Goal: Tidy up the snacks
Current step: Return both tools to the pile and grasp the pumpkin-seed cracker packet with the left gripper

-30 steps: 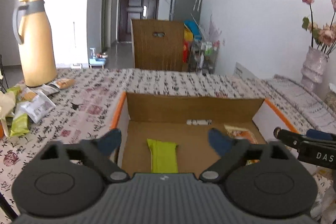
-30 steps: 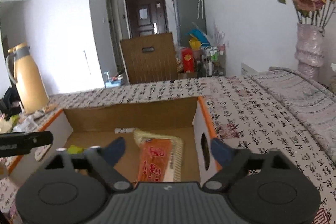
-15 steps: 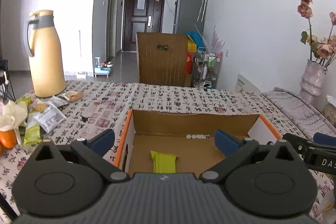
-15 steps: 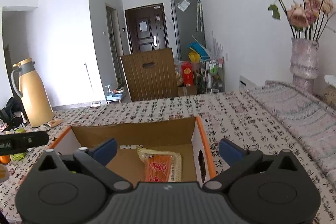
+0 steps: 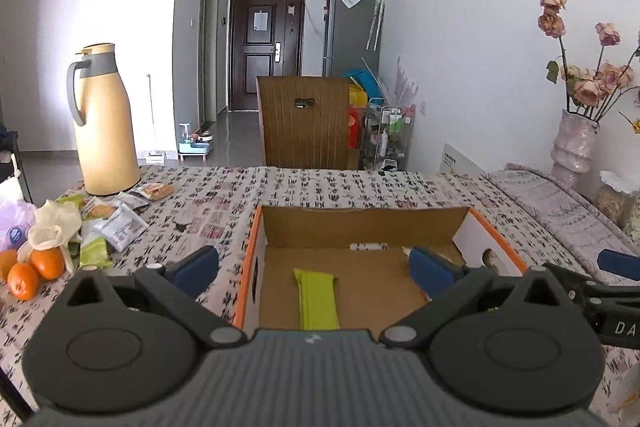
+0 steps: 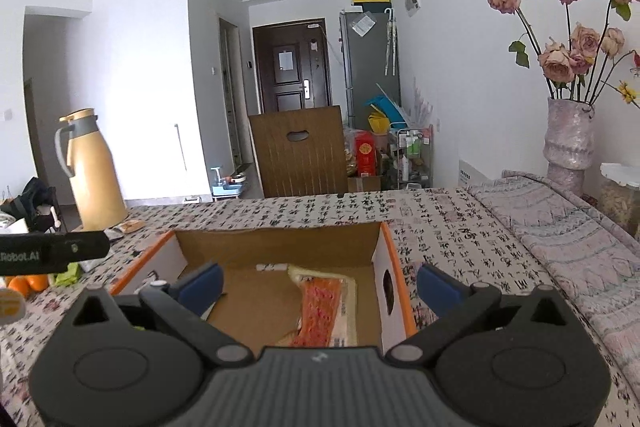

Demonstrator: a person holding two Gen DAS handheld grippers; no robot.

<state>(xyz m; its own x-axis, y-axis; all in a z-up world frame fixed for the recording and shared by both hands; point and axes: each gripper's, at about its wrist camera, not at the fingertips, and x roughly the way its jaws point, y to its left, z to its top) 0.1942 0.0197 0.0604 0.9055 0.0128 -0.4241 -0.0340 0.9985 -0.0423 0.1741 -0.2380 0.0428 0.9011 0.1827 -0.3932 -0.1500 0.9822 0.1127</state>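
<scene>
Two snacks lie in the box, more wait by the jug; left claw and right claw gape empty.

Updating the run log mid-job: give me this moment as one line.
left gripper: open, empty | right gripper: open, empty | orange-edged cardboard box: holds green snack packet, orange snack packet | loose snack packets: on patterned tablecloth

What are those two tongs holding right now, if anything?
Nothing. Both the left tongs and the right tongs are open and empty; the green packet and orange packet lie loose in the box.
</scene>
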